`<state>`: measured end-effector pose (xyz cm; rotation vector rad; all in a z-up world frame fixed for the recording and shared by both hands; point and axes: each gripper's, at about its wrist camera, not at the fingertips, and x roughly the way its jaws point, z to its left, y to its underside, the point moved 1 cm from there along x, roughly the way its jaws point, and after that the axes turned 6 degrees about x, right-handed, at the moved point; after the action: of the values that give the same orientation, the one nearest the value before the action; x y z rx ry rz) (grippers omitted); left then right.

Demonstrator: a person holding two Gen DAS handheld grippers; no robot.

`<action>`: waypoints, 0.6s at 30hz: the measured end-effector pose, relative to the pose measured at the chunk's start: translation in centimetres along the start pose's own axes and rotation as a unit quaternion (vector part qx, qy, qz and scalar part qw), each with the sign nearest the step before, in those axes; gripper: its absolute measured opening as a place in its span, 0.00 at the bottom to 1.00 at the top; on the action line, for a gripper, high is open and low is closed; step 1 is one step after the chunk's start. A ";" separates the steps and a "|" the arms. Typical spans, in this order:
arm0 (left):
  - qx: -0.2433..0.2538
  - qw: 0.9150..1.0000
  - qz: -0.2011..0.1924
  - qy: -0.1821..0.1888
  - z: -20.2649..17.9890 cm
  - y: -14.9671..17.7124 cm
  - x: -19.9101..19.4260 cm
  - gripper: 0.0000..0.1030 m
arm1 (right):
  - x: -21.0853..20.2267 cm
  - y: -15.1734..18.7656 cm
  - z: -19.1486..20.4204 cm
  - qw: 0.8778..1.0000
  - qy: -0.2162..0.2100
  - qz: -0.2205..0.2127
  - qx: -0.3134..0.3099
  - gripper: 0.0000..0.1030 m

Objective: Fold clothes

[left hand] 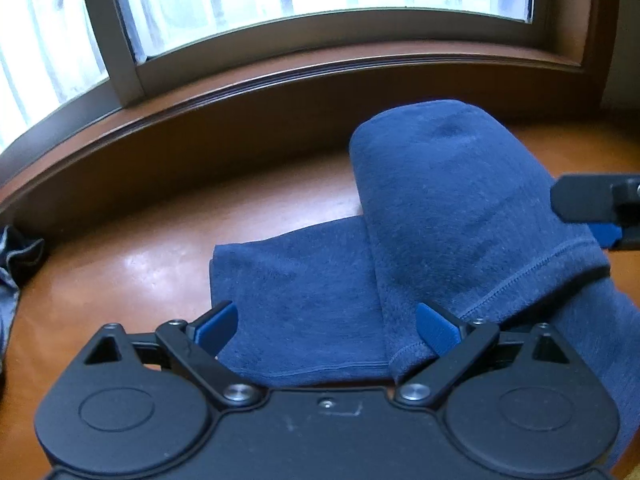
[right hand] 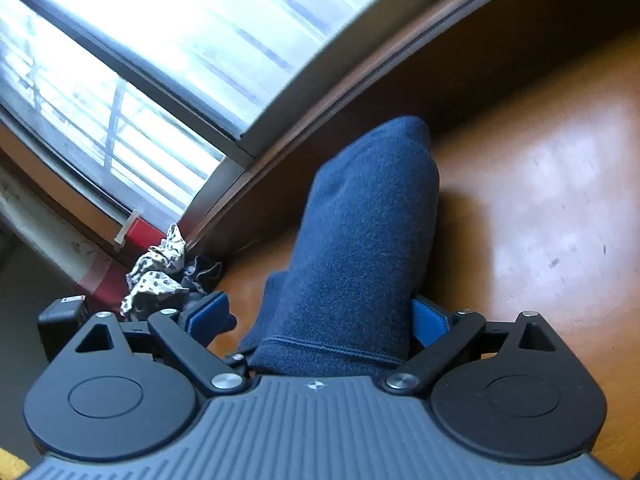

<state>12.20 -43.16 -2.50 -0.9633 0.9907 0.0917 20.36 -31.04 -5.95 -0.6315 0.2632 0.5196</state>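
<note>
Navy fleece garment (left hand: 420, 216) is spread on the orange-brown surface (left hand: 132, 264) right under the window sill (left hand: 280, 80), with one thick folded section lying diagonally over a flatter part. Left gripper (left hand: 326, 326) has its blue-padded fingers (left hand: 218, 326) spread wide open, and the flat hemmed edge of the fleece sits between them, not pinched by either pad. In the right wrist view, the right gripper (right hand: 324, 318) is open too, and the folded bulk of the fleece runs straight out ahead between its fingers (right hand: 212, 314), pressing up against the right-hand pad but not clamped. Off past the left finger there's a spotted white cloth (right hand: 158, 272) bunched with some dark clothing in the corner by the window frame (right hand: 224, 168), well apart from the fleece.
</note>
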 end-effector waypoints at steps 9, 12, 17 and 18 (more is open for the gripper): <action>-0.039 0.998 -0.006 0.046 3.2 0.9 -0.5 0.93 | 1.8 1.6 4.6 0.997 0.050 -0.020 -0.047 0.94; -0.028 0.998 -0.006 0.048 3.4 1.0 -0.4 0.93 | 2.6 1.9 5.6 0.997 0.060 -0.027 -0.050 0.94; -0.023 0.999 -0.015 0.040 4.5 2.0 -1.1 0.93 | 3.6 2.2 8.2 0.995 0.054 -0.034 -0.078 0.94; -0.031 0.999 -0.014 0.042 5.0 2.2 -1.0 0.93 | 3.9 2.3 8.7 0.994 0.053 -0.034 -0.085 0.94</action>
<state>13.93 -37.84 -2.21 -1.0438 1.0556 0.0598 23.06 -22.54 -1.78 -0.8318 0.2981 0.4475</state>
